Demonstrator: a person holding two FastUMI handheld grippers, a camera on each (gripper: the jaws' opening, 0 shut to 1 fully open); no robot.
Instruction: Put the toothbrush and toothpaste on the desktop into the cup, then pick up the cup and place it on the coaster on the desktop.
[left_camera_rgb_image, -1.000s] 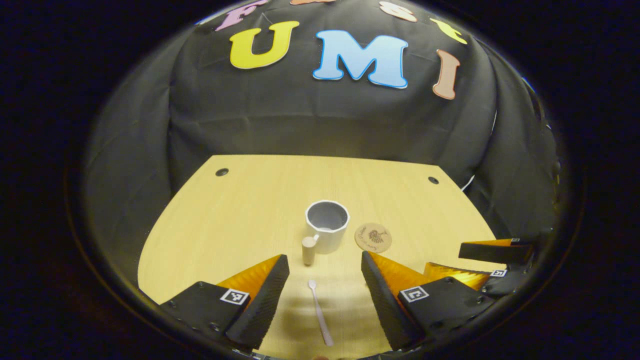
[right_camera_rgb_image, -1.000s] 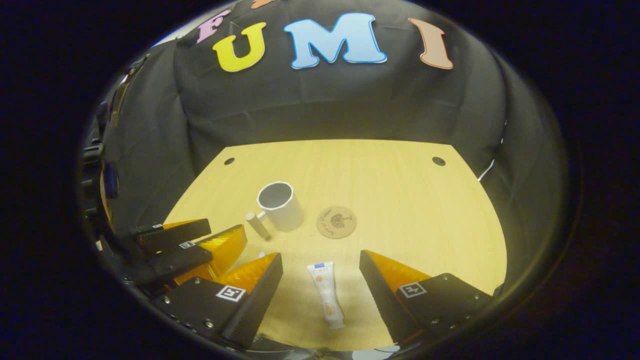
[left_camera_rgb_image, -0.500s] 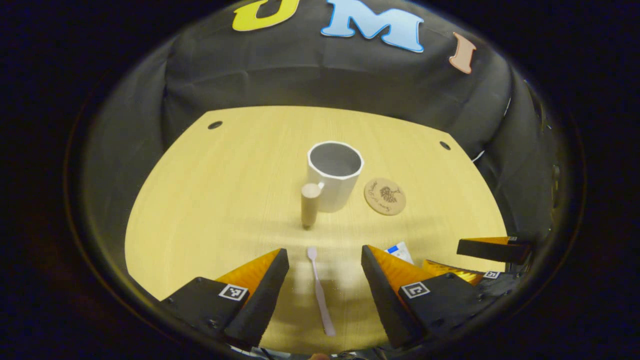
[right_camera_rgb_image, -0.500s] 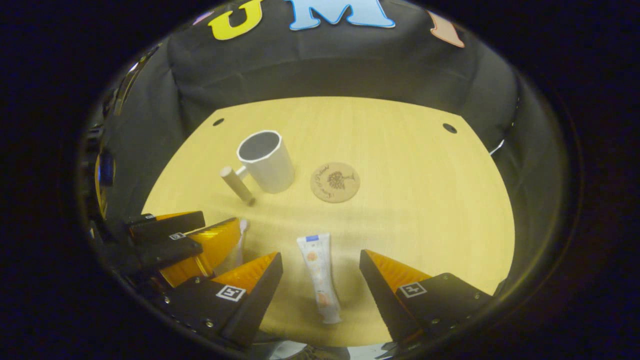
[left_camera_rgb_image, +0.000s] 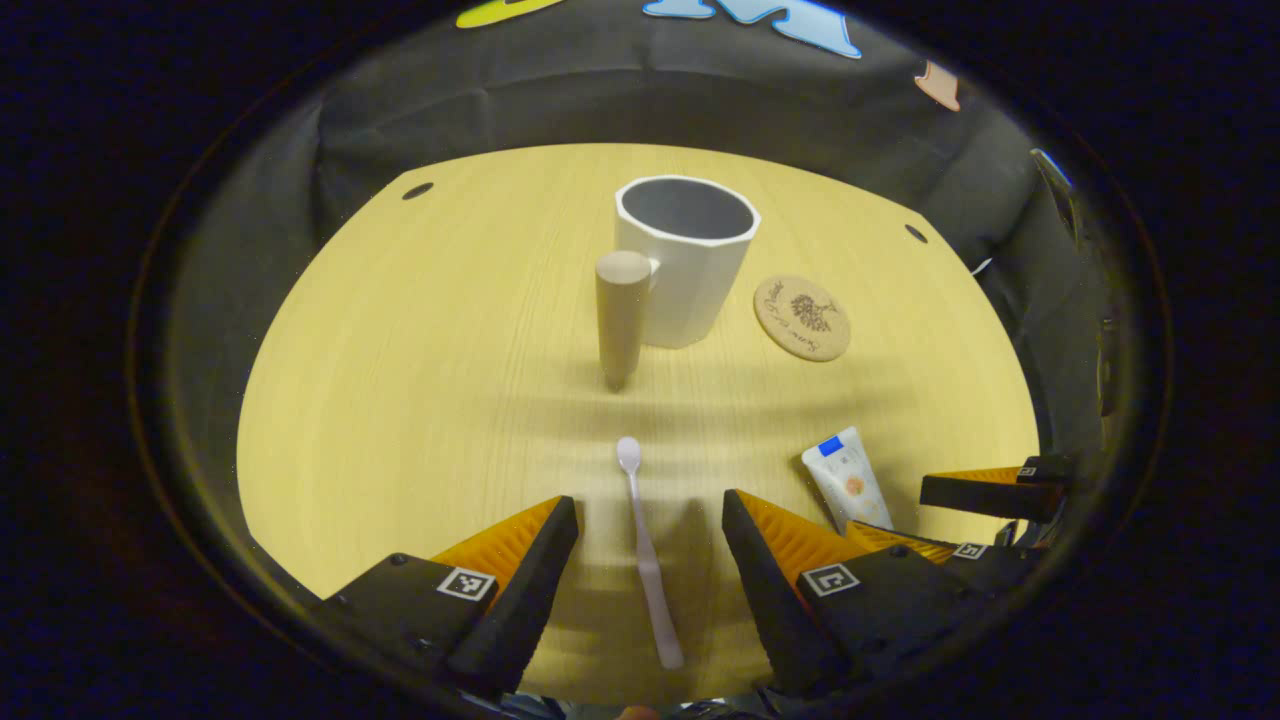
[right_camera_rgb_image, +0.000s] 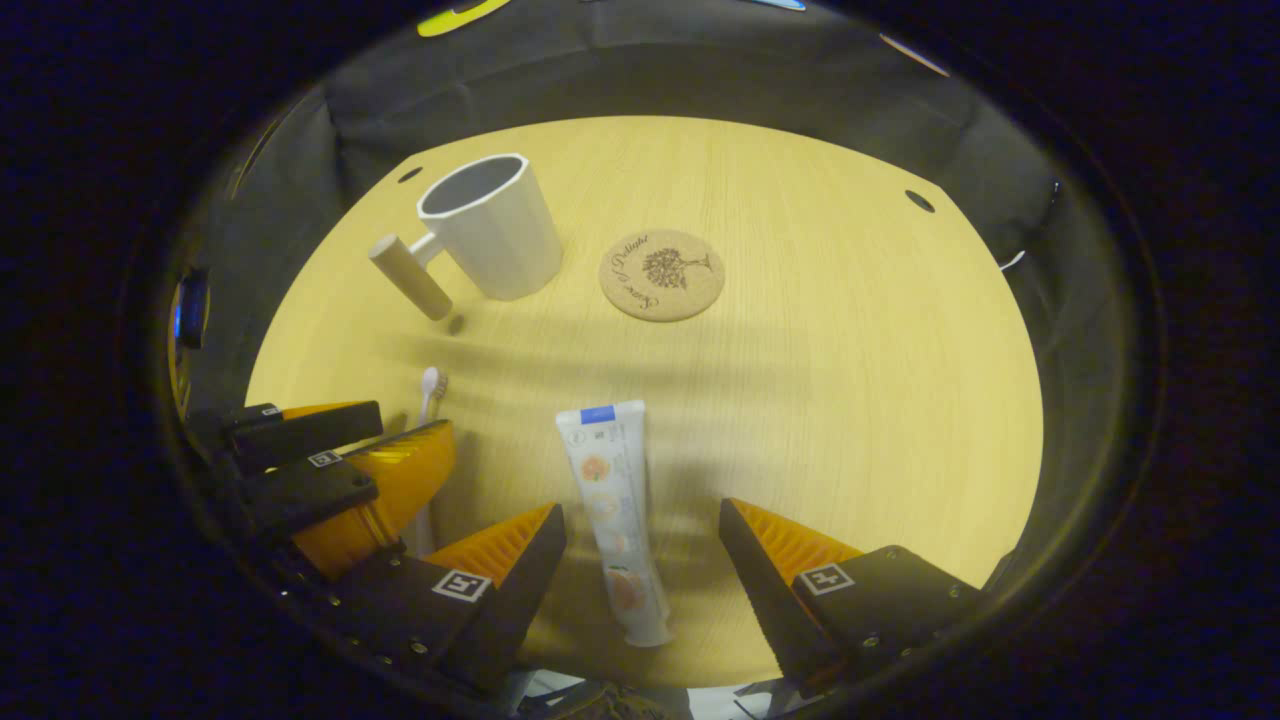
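We hold the left gripper (left_camera_rgb_image: 648, 510) low over the tabletop (left_camera_rgb_image: 420, 400) with its fingers (left_camera_rgb_image: 520, 575) spread apart, and the toothbrush (left_camera_rgb_image: 648, 560) lies flat in the gap between them, touched by neither, its head pointing away from the fingers toward the cup (left_camera_rgb_image: 685, 260). The cup stands upright well beyond the fingertips, its wooden handle (left_camera_rgb_image: 620, 315) on the near side, and the coaster (left_camera_rgb_image: 802, 318) lies just beside the cup, off to the right of our fingers. In the right gripper view our right gripper (right_camera_rgb_image: 642, 530) also has its fingers (right_camera_rgb_image: 510, 575) apart, with the toothpaste (right_camera_rgb_image: 612, 515) lying lengthwise between them, free of both, its flat crimped end away from us and its cap end nearest the camera. From there the cup (right_camera_rgb_image: 490, 235) sits far ahead and to the left, and the coaster (right_camera_rgb_image: 661, 274) is nearly straight ahead beyond the tube. The left gripper (right_camera_rgb_image: 350, 465) shows just left of the right fingers, straddling the toothbrush (right_camera_rgb_image: 428, 400).
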